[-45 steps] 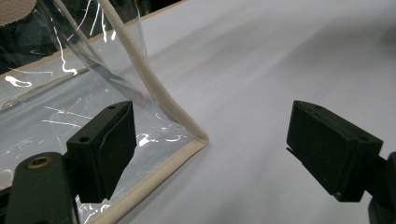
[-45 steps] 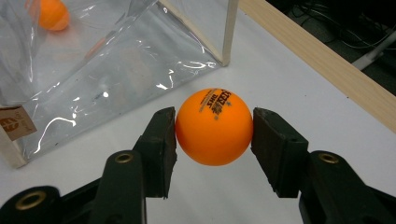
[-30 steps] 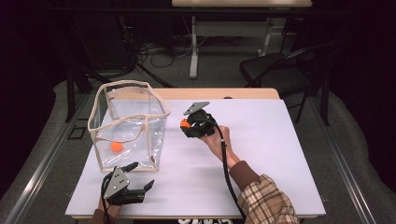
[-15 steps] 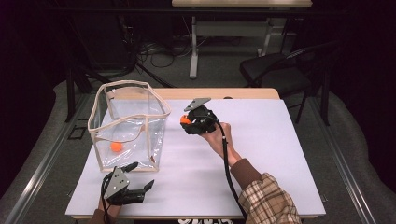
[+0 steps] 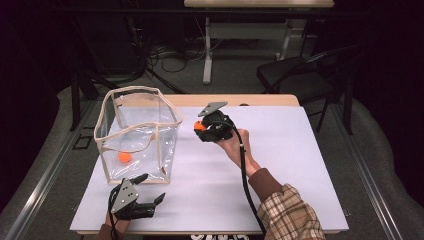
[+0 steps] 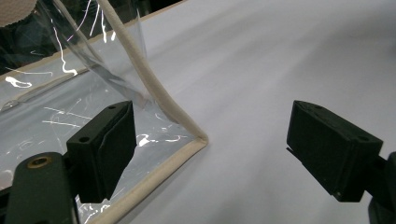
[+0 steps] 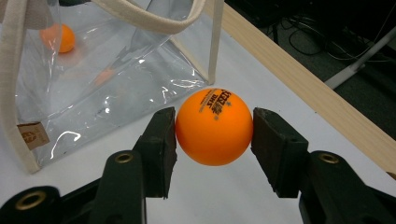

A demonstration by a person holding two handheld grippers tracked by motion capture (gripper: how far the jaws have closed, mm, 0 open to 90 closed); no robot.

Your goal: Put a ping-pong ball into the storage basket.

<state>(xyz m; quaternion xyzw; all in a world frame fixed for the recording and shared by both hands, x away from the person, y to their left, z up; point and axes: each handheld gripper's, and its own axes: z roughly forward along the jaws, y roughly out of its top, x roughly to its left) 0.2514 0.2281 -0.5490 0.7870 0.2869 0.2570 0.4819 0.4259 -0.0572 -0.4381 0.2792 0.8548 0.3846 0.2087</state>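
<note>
- White sheeting covers the table [image 5: 280, 165], with a wooden edge showing along its far side and dark floor, cables and a chair beyond, in the upper part of the high view.
- Right tool [image 5: 202, 128], just left of centre in the high view, is clamped on the ball [image 7: 214, 126]: both pads press its sides, and it is lifted off the table.
- That ball is glossy orange and round, with small dark print across its top; in the right gripper view it sits at centre frame.
- A clear bag [image 5: 137, 132] with cream trim stands open at the left of the high view, just left of the held ball and apart from it.
- A second ball [image 5: 124, 157], also orange, lies inside the bag on its bottom.
- Left tool [image 5: 141, 194], at the lower left of the high view, has its jaws wide apart with nothing between them; the bag's lower corner [image 6: 198, 140] lies just ahead of its left jaw.
- Against the earlier frames, the right tool and ball have crept slightly left, toward the bag's rim.
- Left tool, bag and second ball stay where they were.
</note>
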